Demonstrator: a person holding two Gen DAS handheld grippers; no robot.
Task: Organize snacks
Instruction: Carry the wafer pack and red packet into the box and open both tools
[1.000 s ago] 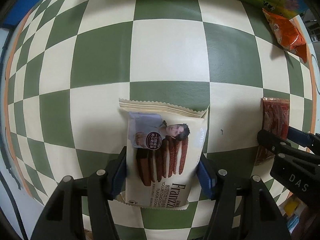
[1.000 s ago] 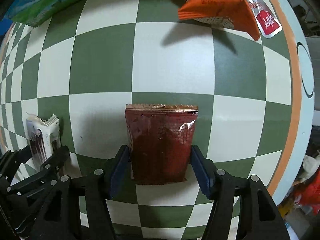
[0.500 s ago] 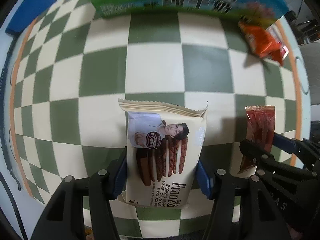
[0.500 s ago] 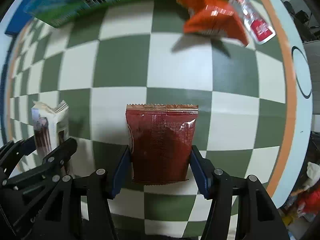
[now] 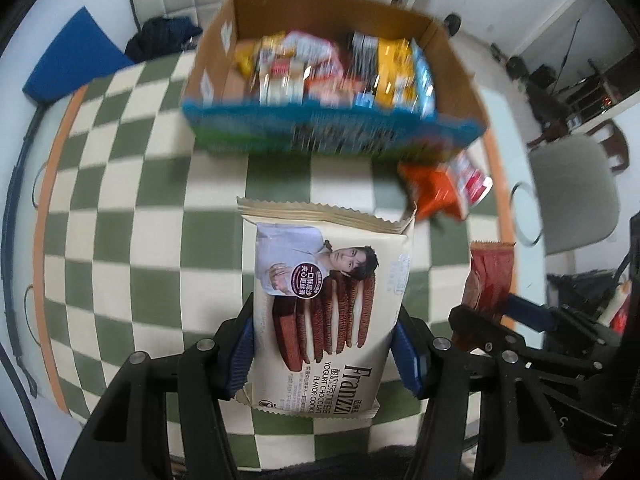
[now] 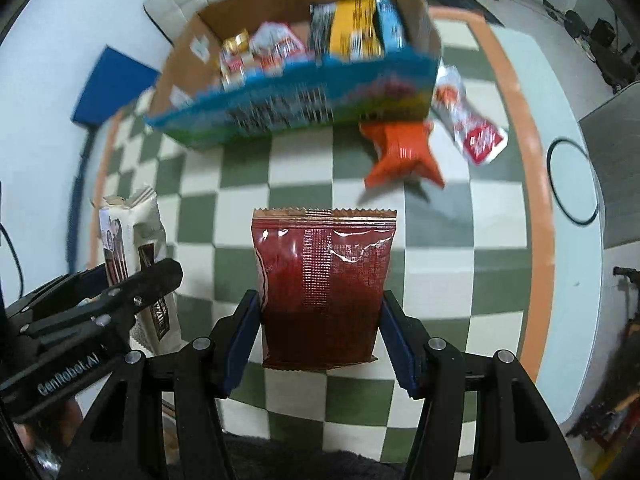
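The open cardboard box with the blue and green printed front (image 5: 332, 128) at the far side of the green-and-cream checked tablecloth (image 5: 132, 240) already holds a good many packets, so most of the sorting looks done. 2 snacks lie loose on the cloth just beside the box's right corner: a crumpled orange foil bag (image 6: 402, 152) and a white and red sachet (image 6: 468, 120). They are blurred, so whether they touch the box is hard to say.

2 more packets are held above the cloth, short of the box. The left gripper (image 5: 326, 350) is clenched on a cream cookie packet printed with chocolate sandwich biscuits (image 5: 328, 304), its blue pads pressing the packet's lower sides. The right gripper (image 6: 320, 334) grasps a dark red glossy pouch with a crimped top edge (image 6: 324, 280) the same way, low on both edges, the pouch standing upright between the fingers.

What seems left: drop these 2 in the box, then fetch the loose pair.
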